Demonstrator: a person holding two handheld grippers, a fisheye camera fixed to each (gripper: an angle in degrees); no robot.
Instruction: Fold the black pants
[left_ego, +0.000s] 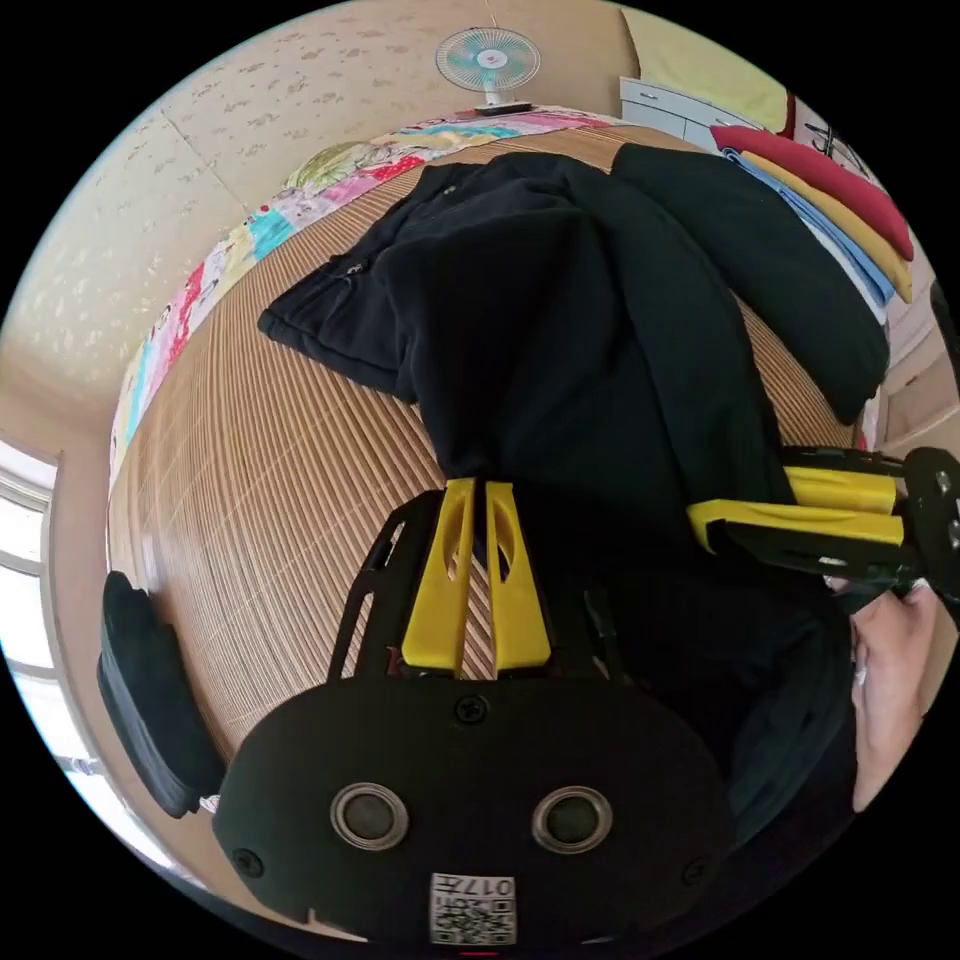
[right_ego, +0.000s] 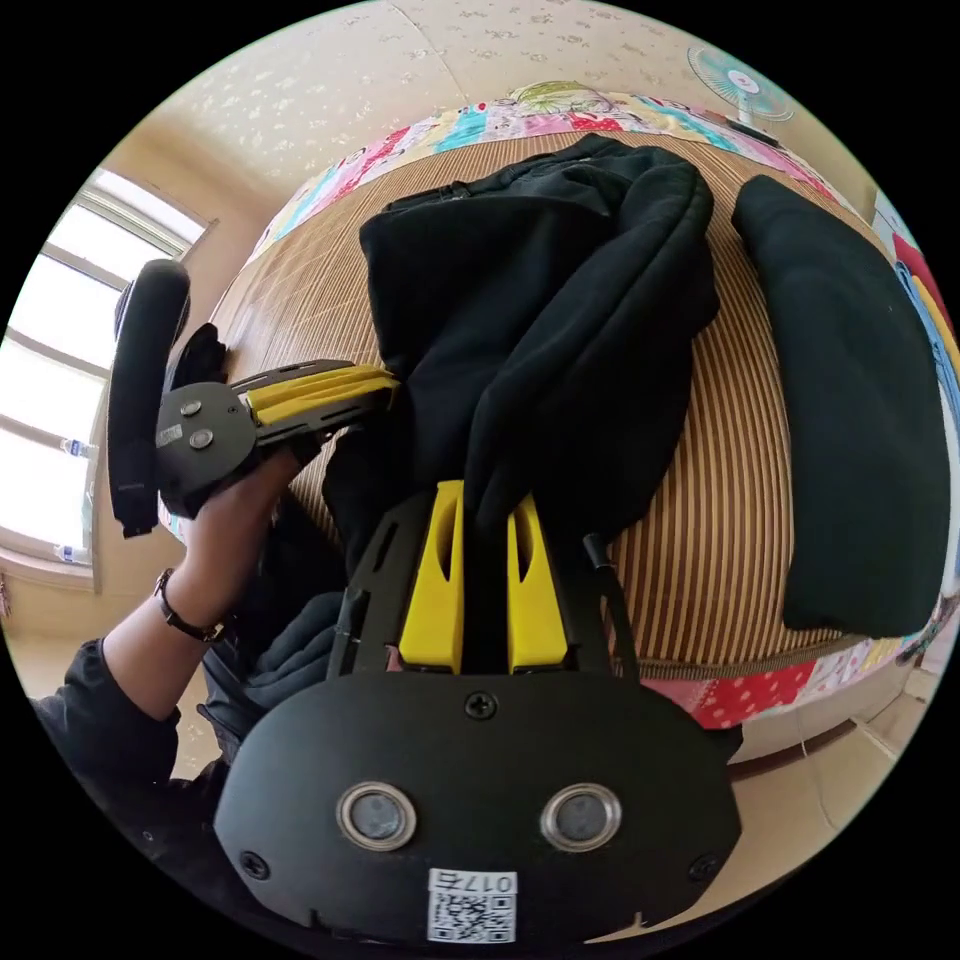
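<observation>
A striped bamboo mat (left_ego: 270, 480) covers the bed and takes up most of the left gripper view, running from the lower left up to the top centre; in the right gripper view it shows as a striped band on the right of centre. Along its far edge lies a bright patchwork sheet (left_ego: 200, 290). The black pants (left_ego: 560, 330) lie bunched on the mat in the middle of the frame, one end spread flat toward the upper left and the rest drawn down toward the lower centre. In the right gripper view the pants hang in thick folds from the upper centre down to the yellow jaws. A second dark folded cloth (right_ego: 860, 400) lies apart from them along the right side of that view.

A stack of folded clothes (left_ego: 840, 210) in red, yellow and blue sits at the upper right of the left gripper view. A black cushion (left_ego: 150, 700) rests at the lower left edge. A small fan (left_ego: 488, 62) stands at the top, against the wall.

The left gripper (left_ego: 480, 500) sits at the lower centre, its jaws drawn narrow and pinching the edge of the pants. The right gripper (right_ego: 482, 510) has its jaws close together with a fold of the pants clamped between them; in the left gripper view it comes in from the right edge, held by a hand (left_ego: 890, 680). In the right gripper view the left gripper appears at the middle left, gripped by the other hand (right_ego: 225, 530) with a watch (right_ego: 185, 620) on the wrist.
</observation>
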